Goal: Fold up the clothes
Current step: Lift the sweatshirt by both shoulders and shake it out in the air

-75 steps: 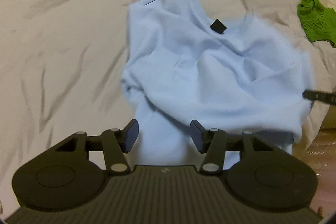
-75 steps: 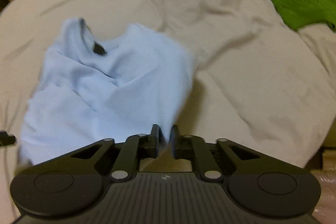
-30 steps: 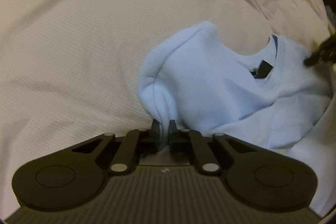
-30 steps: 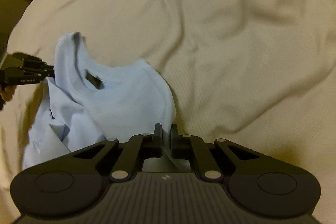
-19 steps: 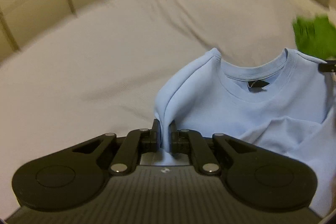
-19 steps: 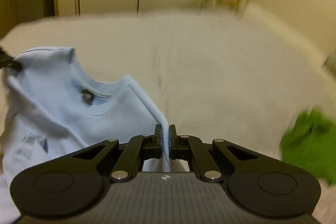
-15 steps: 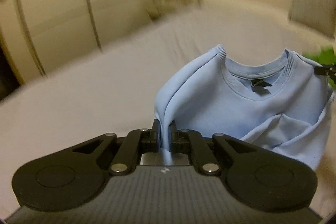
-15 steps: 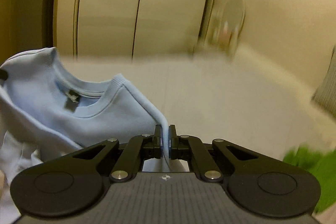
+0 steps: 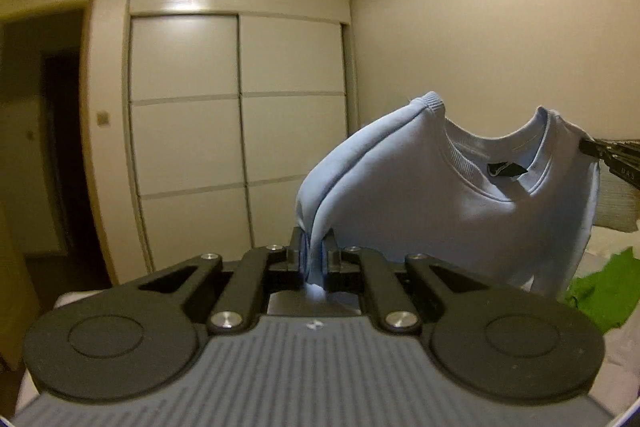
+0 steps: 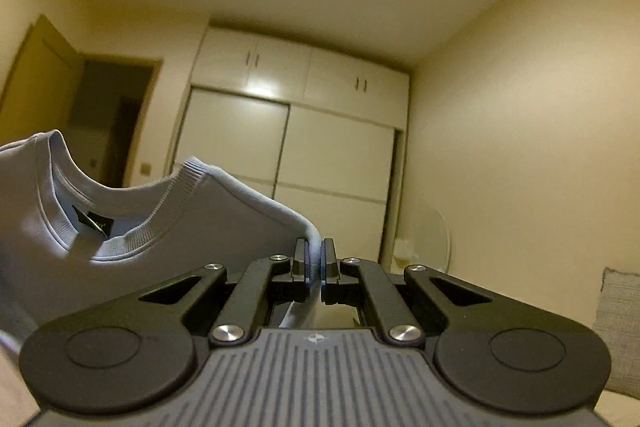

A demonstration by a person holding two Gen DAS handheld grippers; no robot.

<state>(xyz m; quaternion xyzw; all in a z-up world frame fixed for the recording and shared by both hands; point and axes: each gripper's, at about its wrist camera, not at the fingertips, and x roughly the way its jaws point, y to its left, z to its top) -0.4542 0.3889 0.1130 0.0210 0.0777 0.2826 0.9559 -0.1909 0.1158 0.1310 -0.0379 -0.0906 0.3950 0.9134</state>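
Sweatshirt (image 9: 440, 211) hangs in the air in the left wrist view, one shoulder clamped between the left gripper's (image 9: 314, 259) fingers, the right gripper (image 9: 608, 155) pinching the far shoulder, likely so it drapes flat for folding; a green garment (image 9: 596, 299) lies on the bed below; in the right wrist view its fingers are clamped on that shoulder seam, wardrobe (image 10: 304, 147) behind.
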